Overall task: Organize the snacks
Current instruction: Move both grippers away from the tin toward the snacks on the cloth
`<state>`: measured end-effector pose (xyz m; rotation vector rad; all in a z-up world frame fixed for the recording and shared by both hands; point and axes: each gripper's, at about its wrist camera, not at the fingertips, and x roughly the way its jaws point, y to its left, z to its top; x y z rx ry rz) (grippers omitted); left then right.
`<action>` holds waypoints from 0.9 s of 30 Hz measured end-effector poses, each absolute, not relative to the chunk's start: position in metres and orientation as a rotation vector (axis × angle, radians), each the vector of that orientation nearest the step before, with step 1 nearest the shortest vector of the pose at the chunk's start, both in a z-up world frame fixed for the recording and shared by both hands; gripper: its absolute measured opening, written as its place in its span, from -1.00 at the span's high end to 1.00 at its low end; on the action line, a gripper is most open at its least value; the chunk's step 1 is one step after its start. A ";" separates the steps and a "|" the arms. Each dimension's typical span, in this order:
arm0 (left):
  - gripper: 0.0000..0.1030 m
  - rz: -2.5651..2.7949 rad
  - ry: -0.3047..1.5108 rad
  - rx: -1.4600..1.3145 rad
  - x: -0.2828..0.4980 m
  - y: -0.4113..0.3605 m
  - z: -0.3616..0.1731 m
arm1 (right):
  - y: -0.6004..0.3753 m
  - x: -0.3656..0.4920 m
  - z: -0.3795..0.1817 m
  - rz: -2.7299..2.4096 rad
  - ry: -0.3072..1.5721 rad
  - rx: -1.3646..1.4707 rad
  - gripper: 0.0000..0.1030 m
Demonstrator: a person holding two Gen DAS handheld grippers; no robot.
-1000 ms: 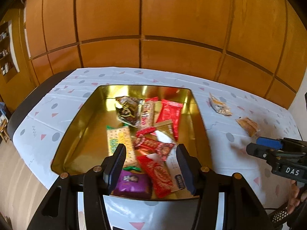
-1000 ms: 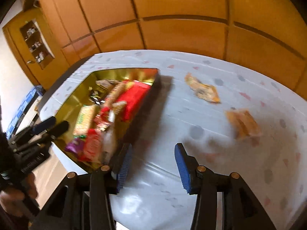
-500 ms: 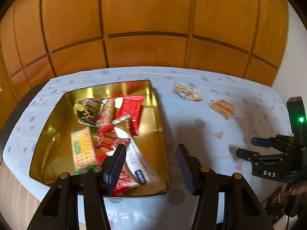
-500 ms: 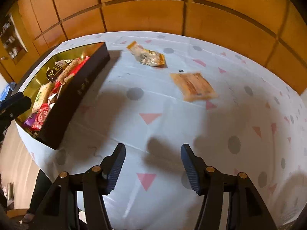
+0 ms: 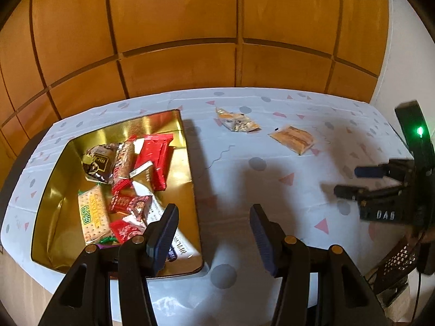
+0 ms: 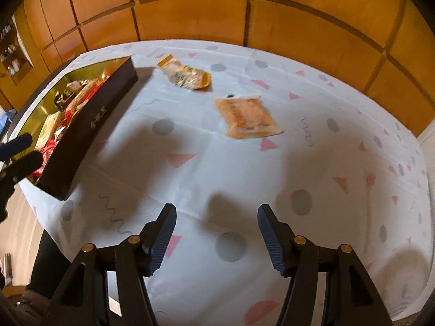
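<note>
You are reaching with the empty right gripper [image 6: 216, 233], jaws opening, toward the flat orange snack packet [image 6: 246, 116] ahead; descend squarely.

Glossy gold metal tin [image 5: 185, 146] (mirror-like); matt wood panelling [image 5: 176, 27].

Open white patterned tablecloth [image 6: 217, 168] ahead of the right gripper: bare, free to pass. Two loose packets lie farther back: flat orange snack packet [image 6: 246, 116], crinkled orange-and-clear snack bag [image 6: 186, 74], apart from each other. At left, the dark outer wall of the gold-lined tin box [image 6: 89, 130] stands as a barrier; its inside is crowded with wrappers [image 5: 127, 179].
</note>
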<state>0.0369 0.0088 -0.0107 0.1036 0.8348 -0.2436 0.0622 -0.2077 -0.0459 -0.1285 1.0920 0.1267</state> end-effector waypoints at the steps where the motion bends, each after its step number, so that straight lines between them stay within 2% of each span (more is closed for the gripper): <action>1: -0.07 -0.249 0.841 0.112 0.038 0.006 -0.012 | -0.212 0.064 -0.042 0.123 1.084 -0.137 -0.22; 11: -0.07 -0.334 0.902 0.111 0.032 -0.015 -0.025 | -0.286 0.095 -0.008 -0.030 1.024 -0.211 -0.35; 15: -0.07 -0.378 0.918 0.128 0.030 -0.024 -0.026 | -0.321 0.105 -0.019 -0.107 1.038 -0.185 -0.35; 19: -0.07 -0.399 0.918 0.135 0.034 -0.028 -0.023 | -0.356 0.107 -0.041 -0.145 1.102 -0.027 -0.35; 27: -0.04 -0.417 0.957 0.042 0.068 -0.029 -0.010 | -0.365 0.110 -0.042 -0.130 1.102 0.052 -0.45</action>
